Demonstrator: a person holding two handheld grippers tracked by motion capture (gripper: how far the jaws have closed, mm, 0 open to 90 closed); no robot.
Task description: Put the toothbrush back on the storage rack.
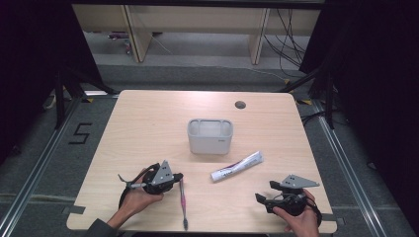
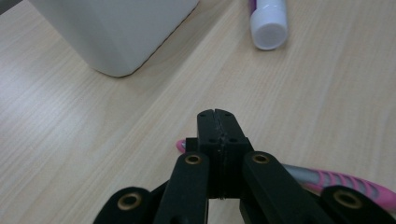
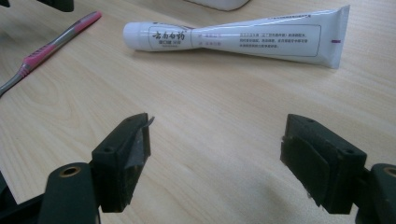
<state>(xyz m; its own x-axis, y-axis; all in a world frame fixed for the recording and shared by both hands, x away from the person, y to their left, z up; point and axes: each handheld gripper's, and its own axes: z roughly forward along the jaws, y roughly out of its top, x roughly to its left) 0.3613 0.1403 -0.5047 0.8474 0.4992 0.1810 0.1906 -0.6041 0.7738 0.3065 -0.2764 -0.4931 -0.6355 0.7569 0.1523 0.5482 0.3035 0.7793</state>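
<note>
A pink and grey toothbrush (image 1: pixel 183 202) lies on the table near the front edge, its handle (image 2: pixel 336 179) running under my left gripper (image 1: pixel 178 176). In the left gripper view that gripper (image 2: pixel 215 113) is shut, its pads meeting with nothing visible between them, and the toothbrush's pink end pokes out on their left. A white toothpaste tube (image 1: pixel 237 166) lies in the middle of the table. My right gripper (image 1: pixel 264 190) rests open at the front right. Between its wide jaws (image 3: pixel 215 140) is bare wood, with the tube (image 3: pixel 233 37) and toothbrush (image 3: pixel 51 44) beyond.
A white cup-like holder (image 1: pixel 210 136) stands at the table's centre, just behind the tube, and looms close ahead in the left gripper view (image 2: pixel 116 32). A round cable hole (image 1: pixel 240 104) sits near the far edge. Dark curtains and metal stands flank the table.
</note>
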